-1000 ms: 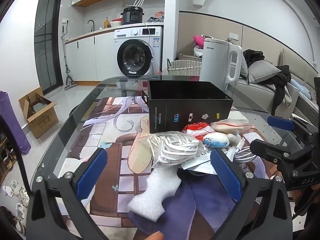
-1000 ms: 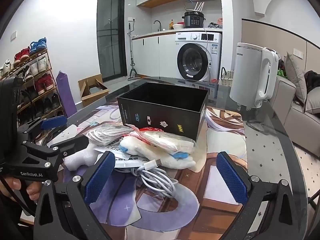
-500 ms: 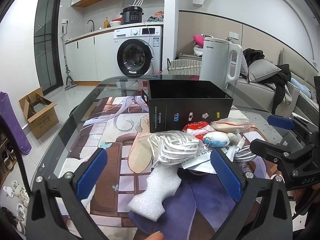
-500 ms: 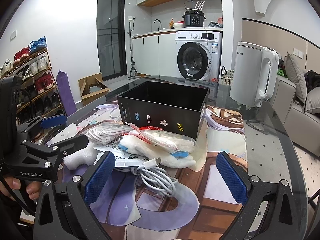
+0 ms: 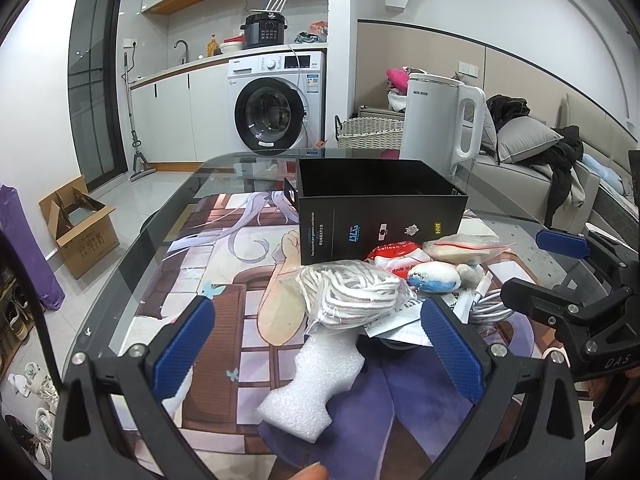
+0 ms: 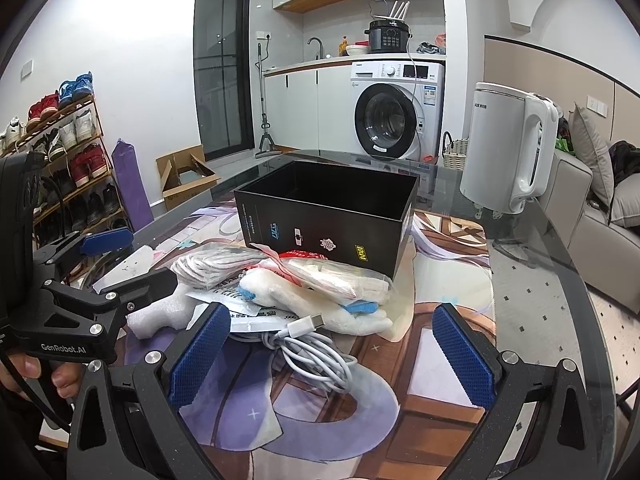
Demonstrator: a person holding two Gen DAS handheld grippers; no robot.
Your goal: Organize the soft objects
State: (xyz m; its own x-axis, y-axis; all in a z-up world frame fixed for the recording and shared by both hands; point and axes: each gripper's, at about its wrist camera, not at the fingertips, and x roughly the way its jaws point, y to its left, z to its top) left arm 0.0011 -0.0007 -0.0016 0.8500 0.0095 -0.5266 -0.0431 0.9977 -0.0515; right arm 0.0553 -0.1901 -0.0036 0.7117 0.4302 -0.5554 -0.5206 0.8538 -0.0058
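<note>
Here, soft pile: heaped on the tabletop (image 5: 132, 280) just in front of the black box's near wall, likely gathered there so each piece has a short trip into the box.
Bagged white cord (image 5: 352, 292): on the left of the heap, its plastic bag resting partly on the foam piece; it is the nearest soft thing to the left claw.
Foam piece (image 5: 316, 388): nearest of all, lying flat on the printed mat, partly under the bag.
Small plush (image 5: 434, 278): mid-heap, touching a zip bag with a red seal (image 6: 340, 276) that lies across it.
Charging cable (image 6: 316, 354): loosely coiled at the near right edge of the heap, closest to the right claw.
Black box (image 6: 328, 216): open-topped and looks empty, standing just beyond the pile; it is probably the place the items go.
Left claw (image 5: 320, 350): blue pads wide apart, holding nothing, hovering over the foam and lined up with the bagged cord.
Right claw (image 6: 332, 358): pads equally spread, empty, poised above the cable.
Kettle (image 6: 508, 148): far right, well apart from the pile, not involved.
Progress: judged from the empty-looking box, sorting is not yet begun.
</note>
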